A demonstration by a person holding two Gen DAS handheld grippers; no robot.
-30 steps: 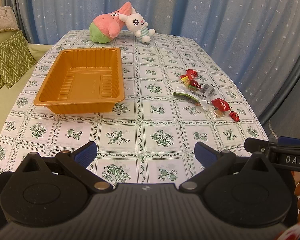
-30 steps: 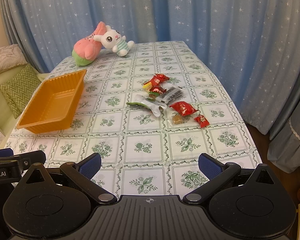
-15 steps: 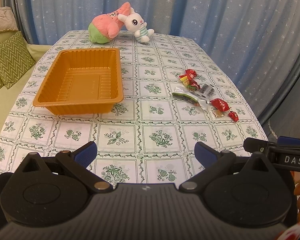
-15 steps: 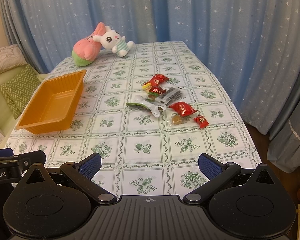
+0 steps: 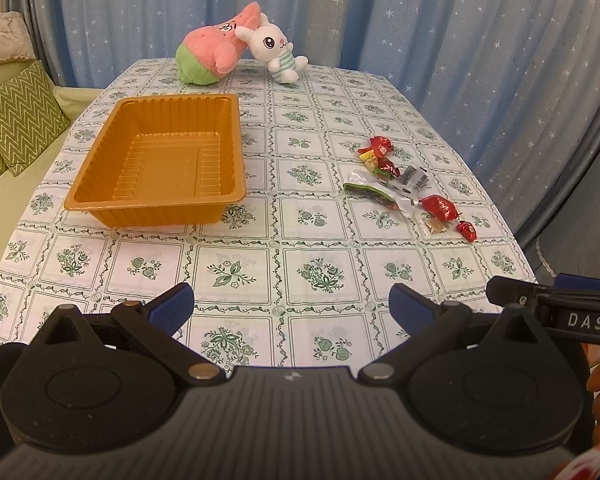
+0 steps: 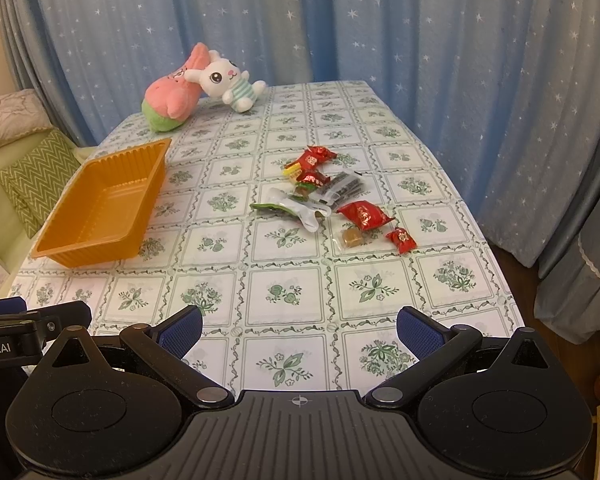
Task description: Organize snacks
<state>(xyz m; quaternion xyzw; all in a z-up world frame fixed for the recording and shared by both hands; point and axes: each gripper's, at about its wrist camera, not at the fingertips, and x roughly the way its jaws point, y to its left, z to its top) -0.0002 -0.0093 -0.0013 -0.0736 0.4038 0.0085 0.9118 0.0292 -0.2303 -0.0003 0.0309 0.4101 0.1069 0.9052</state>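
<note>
The left tongs (image 5: 291,307) hang over the near edge of the table (image 5: 236,272), spread wide with nothing between their blue pads; the right tongs (image 6: 299,327) are likewise spread and empty. Ahead of the left tongs sits an orange tray (image 5: 162,160), with nothing in it. Well apart from it, to the right, the snacks (image 6: 332,196) lie in a loose cluster on the cloth, red wrappers among them. At the far end a pink plush (image 6: 172,94) and white bunny (image 6: 226,80) lean together.
</note>
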